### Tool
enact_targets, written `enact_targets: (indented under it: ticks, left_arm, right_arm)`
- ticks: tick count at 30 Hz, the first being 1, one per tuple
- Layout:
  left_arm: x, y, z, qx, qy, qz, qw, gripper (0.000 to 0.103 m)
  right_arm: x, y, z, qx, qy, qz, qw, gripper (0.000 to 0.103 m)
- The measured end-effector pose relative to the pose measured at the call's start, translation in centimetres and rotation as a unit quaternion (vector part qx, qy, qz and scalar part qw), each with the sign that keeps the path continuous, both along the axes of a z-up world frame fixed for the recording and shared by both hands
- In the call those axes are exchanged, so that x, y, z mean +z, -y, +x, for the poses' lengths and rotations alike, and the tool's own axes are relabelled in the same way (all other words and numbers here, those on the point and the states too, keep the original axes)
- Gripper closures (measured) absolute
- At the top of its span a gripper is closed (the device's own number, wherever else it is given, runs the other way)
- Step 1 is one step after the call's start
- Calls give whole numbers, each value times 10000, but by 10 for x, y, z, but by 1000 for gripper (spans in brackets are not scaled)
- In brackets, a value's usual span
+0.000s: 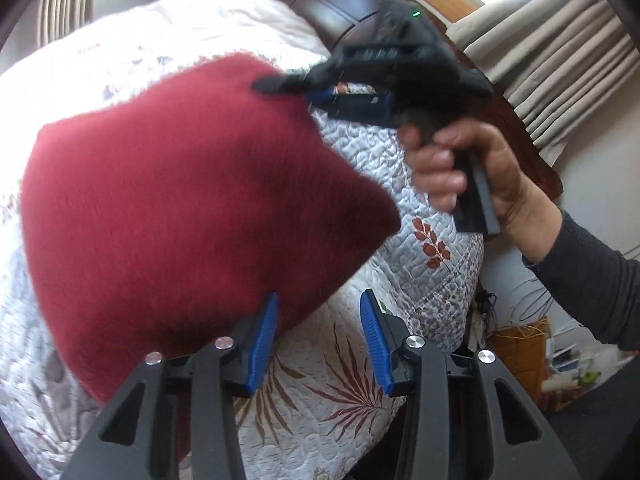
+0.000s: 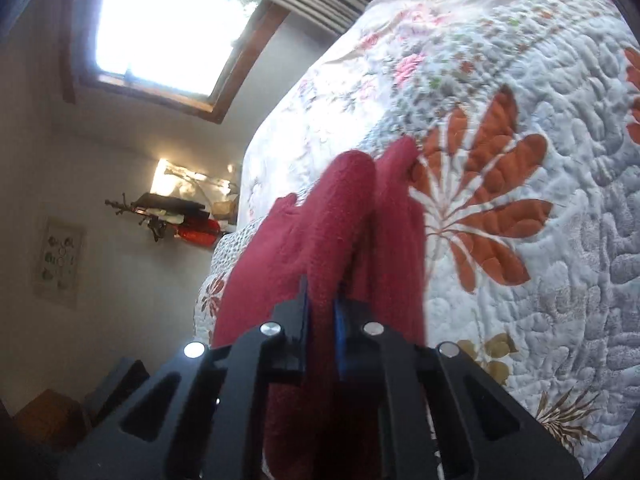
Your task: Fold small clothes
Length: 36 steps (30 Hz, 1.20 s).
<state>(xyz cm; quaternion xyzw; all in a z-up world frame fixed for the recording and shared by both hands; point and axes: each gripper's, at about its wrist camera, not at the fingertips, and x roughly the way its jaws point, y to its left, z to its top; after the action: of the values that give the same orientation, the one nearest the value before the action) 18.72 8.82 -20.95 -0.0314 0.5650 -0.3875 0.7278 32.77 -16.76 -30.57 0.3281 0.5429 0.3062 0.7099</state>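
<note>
So the red garment is up in the air over the quilt, hanging from the right gripper, which has its fingers pinched tight on one top corner. From that gripper's own camera you can see the blue pads squeezed onto a bunched ridge of the red cloth, nothing but fabric between them. My guess is it's being held high like that so the piece drops open and hangs flat before it goes down on the quilt for folding.

The left gripper sits lower, near the bottom edge of the garment, jaws spread wide with nothing in them. One blue pad is right against the cloth's edge, but I can't tell if it's actually touching. Looks lined up to grab that lower edge, though that's just how I read it.

The hand squeezing the right gripper's handle is in plain view, dark sleeve behind it.

Hard to say what kind of clothing this is. It's motion-blurred, no sleeves, collar or hem show, and the part nearest the left gripper is hidden behind its arms.
</note>
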Motion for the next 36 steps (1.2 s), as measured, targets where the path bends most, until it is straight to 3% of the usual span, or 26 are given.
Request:
enact_targets:
  ticks: [2,4,6,9,11,15,16,17,23,24,25,27,29,34,35,36]
  left_arm:
    - [-14,3,0,-20,-164,90,9998,65]
    - [-23,7,-2,-87,-299,169,9994,65]
    - [-16,12,-5,-204,-328,115,9992,65]
    - [18,7,-7,-218,-178,-346,9990,60]
    - [40,-2,1,2,49,-641,9979,51]
    - [42,-14,26,503,148,-799,9954,49]
    - [35,-15,31,588,77,-820,9949,49]
    - [28,-15,34,655,-20,-846,9943,49]
    - [-14,-16,32,818,-475,-723,9929,58]
    - [-12,-16,31,822,-486,-734,9927,57]
    - [-5,-16,32,819,-482,-747,9927,56]
    - [6,-19,32,807,-376,-786,9929,48]
    - [21,-20,26,834,-149,-826,9930,43]
    - [21,-38,22,1068,-114,-757,9913,41]
    - [15,-41,22,1159,-177,-729,9904,41]
    - [10,-42,23,1236,-245,-730,9893,41]
  right_arm:
    - [-30,0,2,-60,-317,-220,9992,93]
    - [-37,1,-2,-88,-361,-224,9991,92]
    - [-23,10,-2,-74,-233,40,9997,81]
    - [6,26,14,-331,97,-34,9994,70]
    - [7,23,33,-324,54,-96,9994,69]
    - [-1,-16,60,146,-26,-383,9992,62]
    - [-5,-23,64,221,-47,-607,9979,69]
    - [-9,-28,66,302,-34,-767,9966,92]
    - [-43,-15,62,-175,-349,-574,9976,93]
    - [-39,-11,57,-244,-315,-491,9980,91]
    - [-32,-5,48,-325,-241,-360,9985,81]
    - [-10,12,23,-459,-199,-14,9987,71]
    - [9,20,-9,-270,-185,226,9992,57]
    - [13,4,-64,357,-473,104,9982,47]
    - [8,-1,-68,454,-491,0,9978,51]
    - [1,-5,-70,527,-530,-64,9972,85]
